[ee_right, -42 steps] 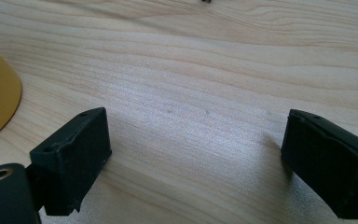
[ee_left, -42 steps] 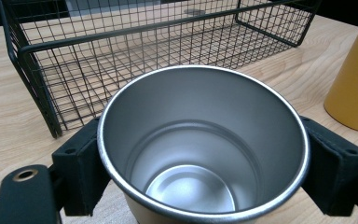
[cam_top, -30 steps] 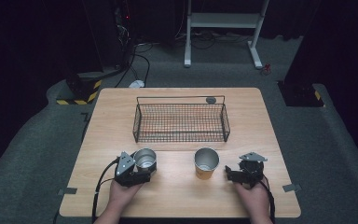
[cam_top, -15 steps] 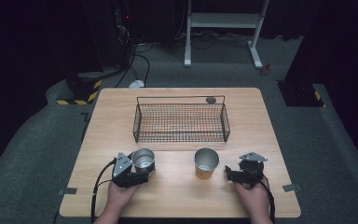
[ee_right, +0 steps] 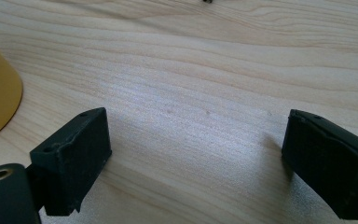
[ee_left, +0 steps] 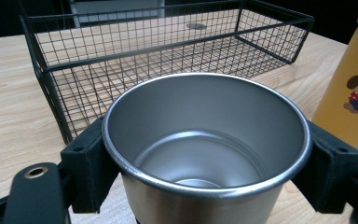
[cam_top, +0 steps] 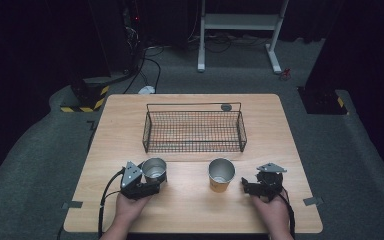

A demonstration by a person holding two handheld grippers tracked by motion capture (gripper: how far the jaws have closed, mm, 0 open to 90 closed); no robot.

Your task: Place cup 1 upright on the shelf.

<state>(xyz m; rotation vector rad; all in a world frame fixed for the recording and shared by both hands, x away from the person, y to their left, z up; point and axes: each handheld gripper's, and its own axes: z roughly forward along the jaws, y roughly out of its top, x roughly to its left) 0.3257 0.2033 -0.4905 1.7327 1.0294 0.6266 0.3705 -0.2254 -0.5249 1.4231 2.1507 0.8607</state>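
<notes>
**Jaws closing on the steel cup**

Jaws of my left gripper (cam_top: 152, 182) have just been closing, and both pads are now pressing the steel cup (ee_left: 207, 144) at its nine and three o'clock sides, just under the rim. That cup is standing upright on the table (cam_top: 190, 210), at six o'clock from the wire basket (cam_top: 194, 131). My right gripper (ee_right: 200, 158) is resting with its jaws spread wide over bare wood, holding nothing, the yellow cup (cam_top: 221, 175) sitting at its nine o'clock.
</notes>
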